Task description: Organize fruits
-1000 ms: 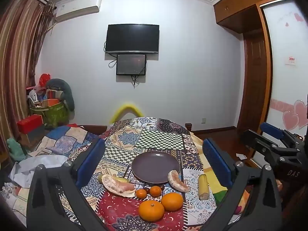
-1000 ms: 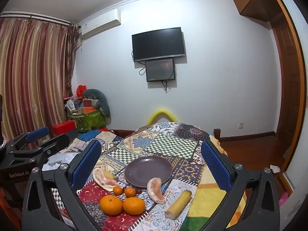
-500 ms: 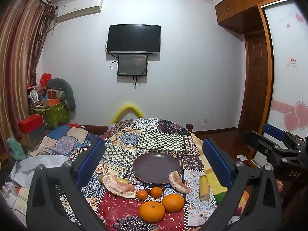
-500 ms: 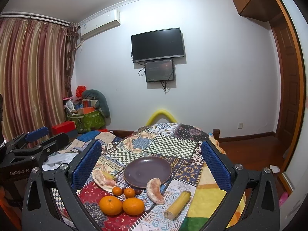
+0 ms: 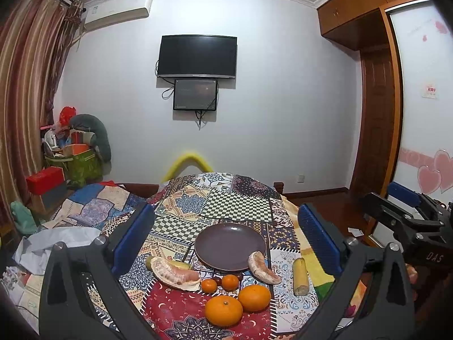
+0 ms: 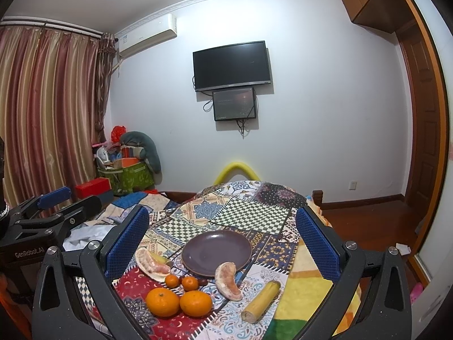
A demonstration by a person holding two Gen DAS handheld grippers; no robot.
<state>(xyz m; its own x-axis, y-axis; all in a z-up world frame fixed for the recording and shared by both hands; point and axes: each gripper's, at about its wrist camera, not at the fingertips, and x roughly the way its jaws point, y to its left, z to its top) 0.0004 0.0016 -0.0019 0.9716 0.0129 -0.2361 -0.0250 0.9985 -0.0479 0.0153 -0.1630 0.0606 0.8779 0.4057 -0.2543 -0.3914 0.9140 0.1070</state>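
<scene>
Both grippers' jaws wide apart, empty — fruit [image 5: 223, 310] beside the plate [image 5: 230, 246].

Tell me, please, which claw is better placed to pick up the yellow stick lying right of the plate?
Probably the right claw: the yellow stick lies on its side of the plate. For the left claw it lies off toward the right finger. Both claws are open and above the table.

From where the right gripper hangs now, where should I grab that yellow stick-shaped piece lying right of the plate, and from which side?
Take the yellow stick across its middle, coming down from above with the right gripper, whose jaws stand wide open. It lies flat on the patchwork cloth, slanting away to the right, so turn the fingers square to its length. Nothing touches it; the pomelo segment lies apart on its left.
</scene>
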